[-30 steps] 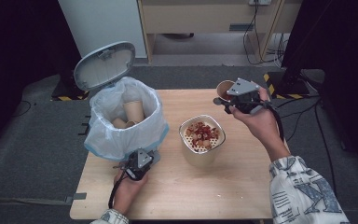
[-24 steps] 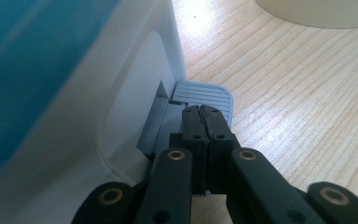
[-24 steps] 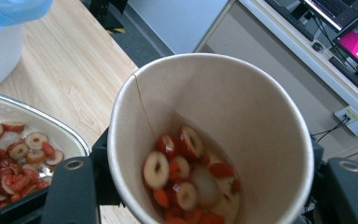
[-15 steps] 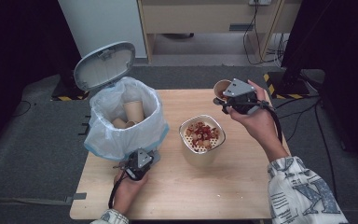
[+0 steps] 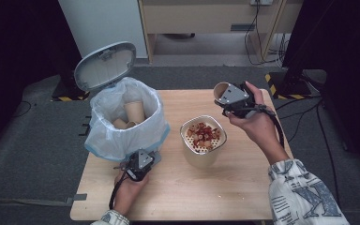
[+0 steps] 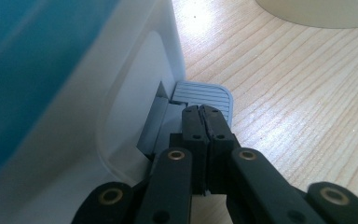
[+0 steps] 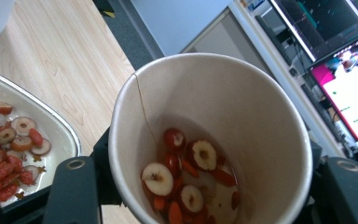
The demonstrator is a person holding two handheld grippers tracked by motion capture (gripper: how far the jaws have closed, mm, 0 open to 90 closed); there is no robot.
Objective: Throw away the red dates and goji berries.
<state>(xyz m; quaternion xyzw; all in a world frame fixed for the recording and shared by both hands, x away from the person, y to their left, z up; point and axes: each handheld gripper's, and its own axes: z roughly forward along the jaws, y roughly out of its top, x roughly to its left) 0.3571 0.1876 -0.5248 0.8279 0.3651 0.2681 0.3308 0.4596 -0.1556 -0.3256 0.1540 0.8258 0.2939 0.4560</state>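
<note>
The bin pedal [image 6: 204, 95] is pressed by the closed left claw [image 6: 203, 113], apparently keeping the lid [image 5: 105, 65] up, while the paper cup [image 7: 209, 140] is clamped in the right claw [image 5: 228, 100] for emptying.

A white sleeve [image 5: 304, 197] printed with grey-blue lettering is worn on the right arm, and a cuff of the same pattern [image 5: 110, 217] is seen at the left wrist. Each hand-held gripper, left [image 5: 143, 161] and right [image 5: 225, 97], is built black and topped by a grey 3-cornered plate, with a black cable trailing from it. In the left gripper view, 2 black jaws are shown with brass-coloured rivets at the link joints.
</note>
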